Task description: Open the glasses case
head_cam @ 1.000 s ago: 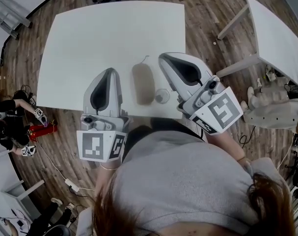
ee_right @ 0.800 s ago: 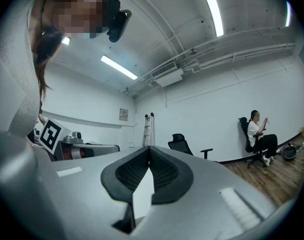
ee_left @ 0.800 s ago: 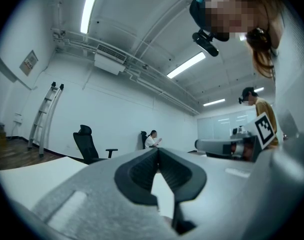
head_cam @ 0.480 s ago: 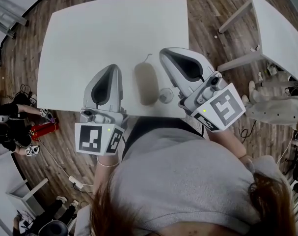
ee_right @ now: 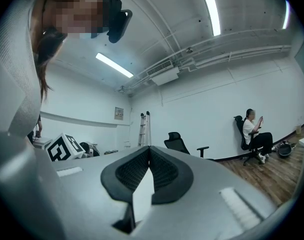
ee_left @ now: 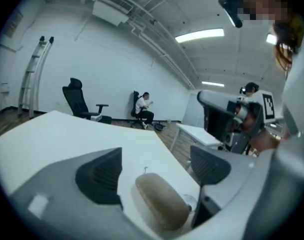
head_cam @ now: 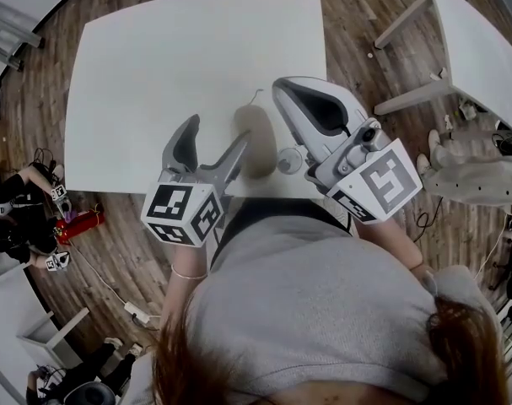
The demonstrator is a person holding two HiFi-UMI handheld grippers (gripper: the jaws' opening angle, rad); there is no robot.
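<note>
left tongs line up on the shut glasses case

the glasses case [head_cam: 254,140] lies closed near the table's [head_cam: 154,57] front edge. the left tongs [head_cam: 217,132] have just been opening and stand wide, with the case between the pads but untouched, likely to brace it. the right tongs [head_cam: 282,91], fully closed and empty, hover just right of the case, probably ready to pry the lid.

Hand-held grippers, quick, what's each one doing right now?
Left hand-held gripper: open, jaws just opening; glasses case between them, not gripped.
Right hand-held gripper: shut, empty.
</note>
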